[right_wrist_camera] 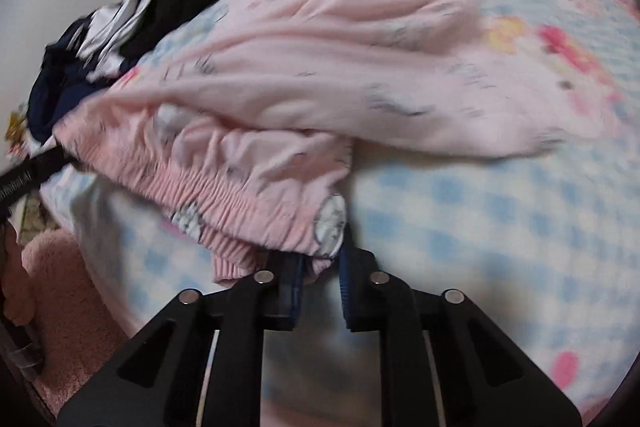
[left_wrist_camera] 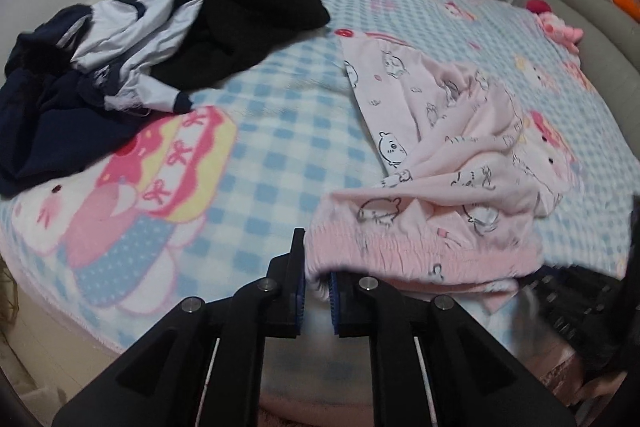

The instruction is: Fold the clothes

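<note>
Pink pyjama pants with a small cartoon print lie crumpled on the bed, their ribbed waistband toward me. My left gripper is at the waistband's left corner. Its blue pads stand slightly apart, and the fabric edge hangs loosely between the tips. In the right wrist view the same pants stretch away. My right gripper is shut on the right end of the waistband, which bunches between its pads. The left gripper's black finger shows at the waistband's far left.
The bed has a blue checked blanket with pink cartoon figures. A heap of black, white and navy clothes lies at the back left. Plush toys sit by the grey headboard. A pink rug lies on the floor below the bed edge.
</note>
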